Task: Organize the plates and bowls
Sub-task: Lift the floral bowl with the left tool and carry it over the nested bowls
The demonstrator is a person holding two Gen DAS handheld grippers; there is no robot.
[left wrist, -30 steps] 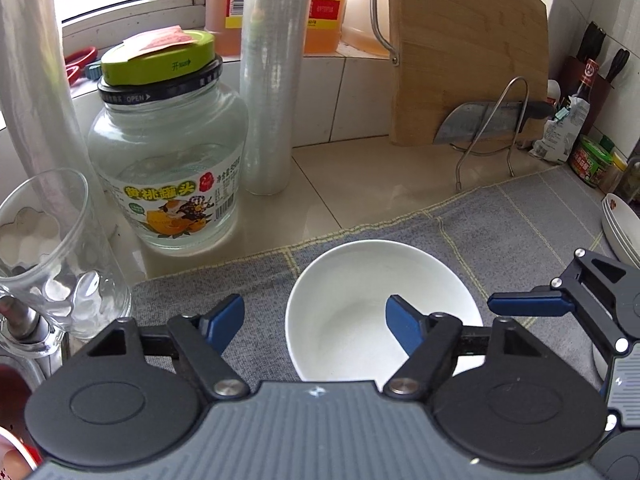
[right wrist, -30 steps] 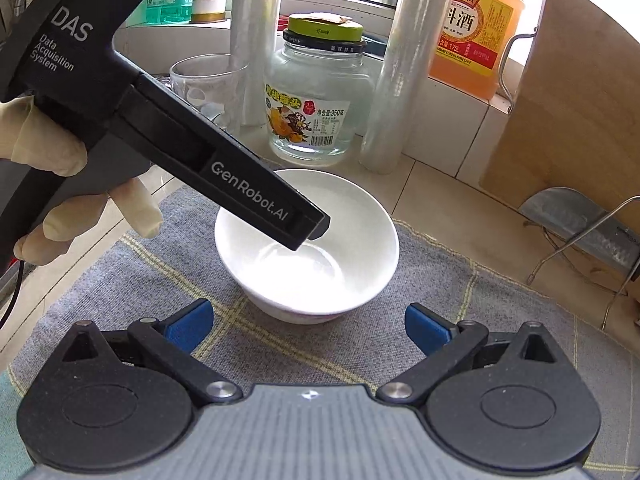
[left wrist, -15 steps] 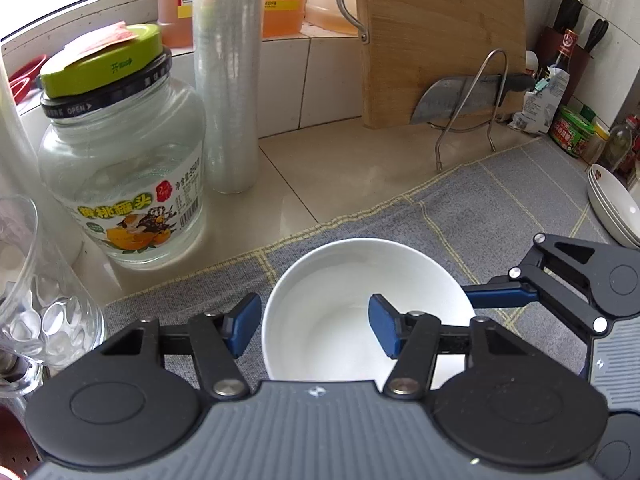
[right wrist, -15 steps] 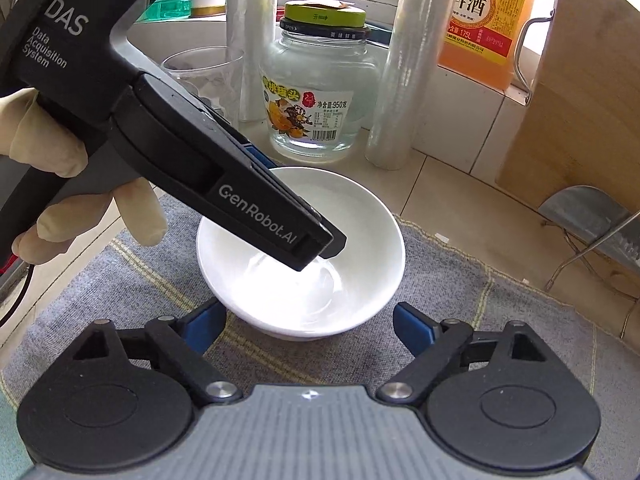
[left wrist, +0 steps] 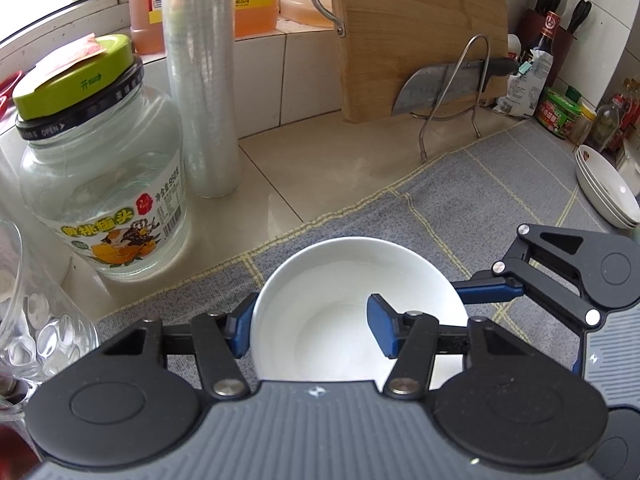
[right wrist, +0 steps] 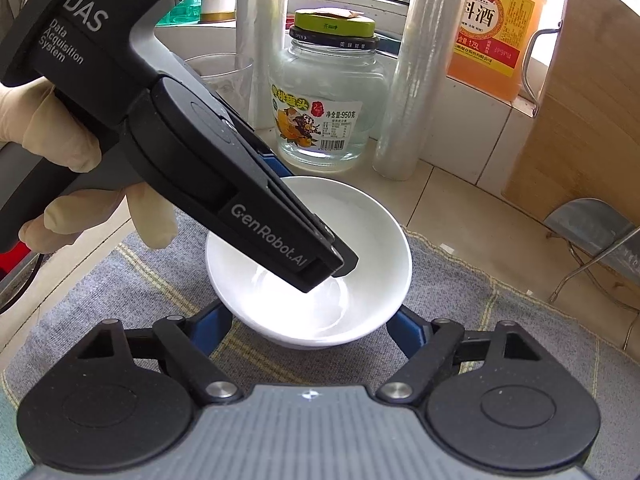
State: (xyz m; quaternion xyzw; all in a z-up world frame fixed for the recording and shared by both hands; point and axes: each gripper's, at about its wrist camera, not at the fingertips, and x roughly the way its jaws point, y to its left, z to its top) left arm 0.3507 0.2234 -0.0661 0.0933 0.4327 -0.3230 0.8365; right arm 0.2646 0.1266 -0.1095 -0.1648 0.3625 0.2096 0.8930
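White bowl (left wrist: 352, 300): upright on the grey checked cloth (left wrist: 480, 200) over the tabletop (left wrist: 340, 168), just in front of the glass jar with the green lid (left wrist: 100, 184).

Left wrist view only: a stack of white plates (left wrist: 608, 192) at the cloth's far right edge, well apart from the bowl; a cleaver (left wrist: 440, 84) in a wire rack against the wooden cutting board (left wrist: 420, 32); the right tongs (left wrist: 486, 290) reaching in from the right.

Right wrist view only: a gloved hand (right wrist: 60, 136) holding the left tongs' black body, which slants down over the bowl (right wrist: 360, 240); an orange bottle (right wrist: 492, 28) on the sill behind the jar (right wrist: 324, 92).

Left tongs (left wrist: 312, 332): closing, one blue pad outside the bowl's left wall, the other inside the bowl; whether both press the wall I cannot tell.

Right tongs (right wrist: 308, 336): closing, its pads on either side of the bowl's lower body, tips hidden beneath it; contact cannot be told.

Change since a second ago: both tongs were spread wide and stood clear of the bowl; both have since narrowed around it. The bowl has kept its place by the jar.
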